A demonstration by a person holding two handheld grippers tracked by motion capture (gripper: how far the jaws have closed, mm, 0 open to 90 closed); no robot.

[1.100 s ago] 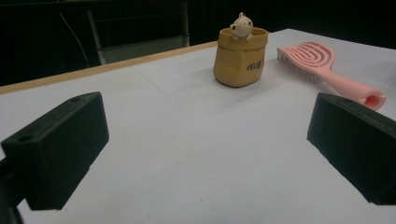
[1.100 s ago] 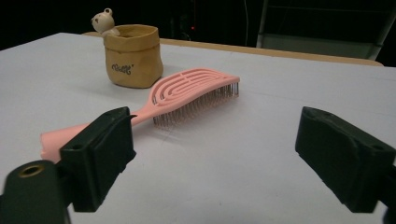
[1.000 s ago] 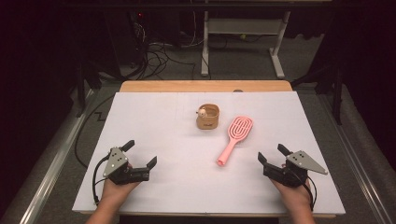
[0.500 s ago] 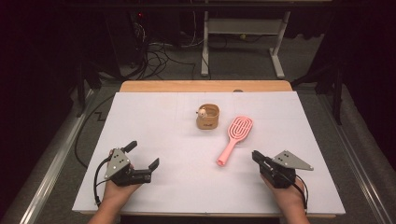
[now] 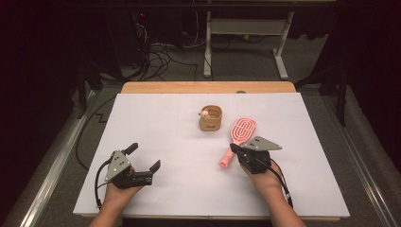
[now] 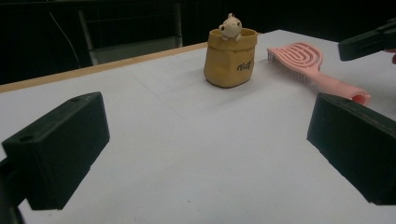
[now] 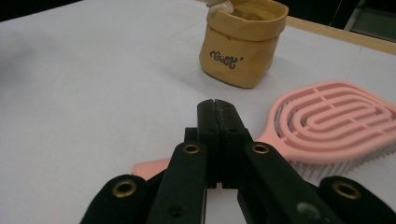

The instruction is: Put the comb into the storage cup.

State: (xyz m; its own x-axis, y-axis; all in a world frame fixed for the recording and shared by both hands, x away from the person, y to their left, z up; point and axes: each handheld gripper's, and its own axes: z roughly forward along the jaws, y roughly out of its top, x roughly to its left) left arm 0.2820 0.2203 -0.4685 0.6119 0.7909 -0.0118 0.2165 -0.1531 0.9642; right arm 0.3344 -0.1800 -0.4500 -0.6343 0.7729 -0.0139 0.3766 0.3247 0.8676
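Observation:
A pink hairbrush (image 5: 243,128) (image 7: 336,121) lies on the white table (image 5: 170,123), handle toward me. Just behind it stands a small tan pouch (image 5: 211,120) (image 6: 231,58) (image 7: 243,44) with a little cream figure (image 6: 230,28) peeking out. My right gripper (image 5: 236,150) (image 7: 218,105) is shut, jaws pressed flat together, hovering just over the brush handle (image 7: 149,168) with nothing between them. My left gripper (image 5: 143,157) (image 6: 205,149) rests wide open at the front left, far from both objects. The right gripper's tip (image 6: 369,42) also shows in the left gripper view.
A wooden strip (image 5: 208,87) edges the table's far side. Beyond it are cables (image 5: 161,56) and a white frame's legs (image 5: 243,33) on the floor. Metal rails (image 5: 47,175) run along both sides of the table.
My right gripper has shut and moved left and forward, ending over the brush handle. The left gripper has hardly shifted and stays open.

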